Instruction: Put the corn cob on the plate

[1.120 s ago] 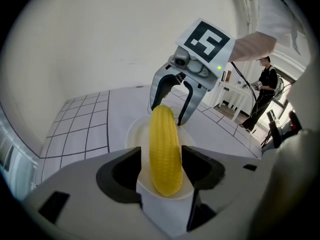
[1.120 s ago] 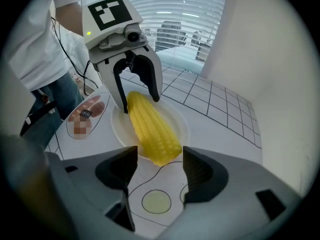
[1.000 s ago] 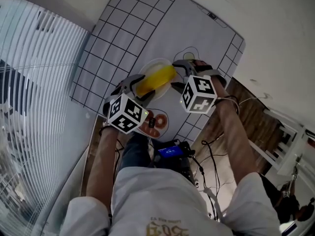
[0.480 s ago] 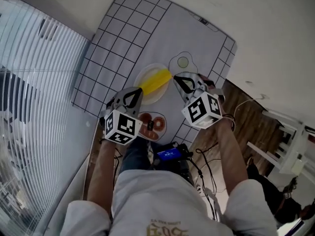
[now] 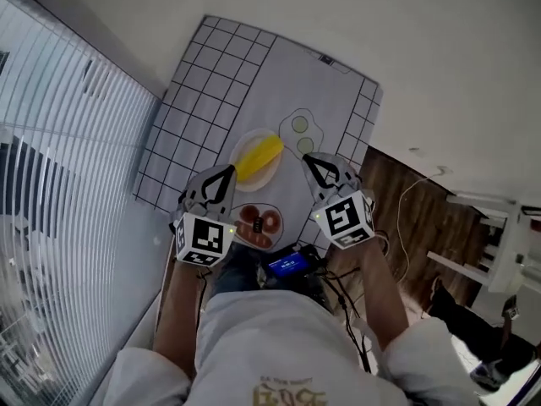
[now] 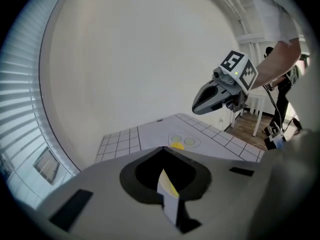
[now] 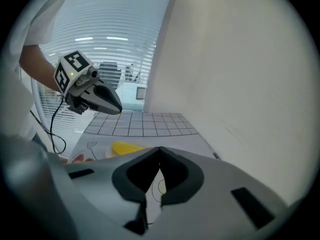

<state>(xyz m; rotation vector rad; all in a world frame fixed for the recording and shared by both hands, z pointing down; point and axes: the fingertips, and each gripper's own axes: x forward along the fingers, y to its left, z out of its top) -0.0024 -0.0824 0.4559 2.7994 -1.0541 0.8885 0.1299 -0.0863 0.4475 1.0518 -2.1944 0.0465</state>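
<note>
The corn cob [image 5: 259, 156] lies on the plate [image 5: 254, 182], so the task looks done; the left gripper [image 5: 226, 170] and right gripper [image 5: 307, 158] hover near, fingers [image 5: 215, 186] closed and empty.

Left gripper view: left gripper [image 6: 162, 150] hiding most of corn [image 6: 176, 145], only yellow bit peeking.
Right gripper view: right gripper [image 7: 160, 150] covering corn's lower edge.
Head view: screen [image 5: 290, 265] glowing, writing too small to read.
</note>
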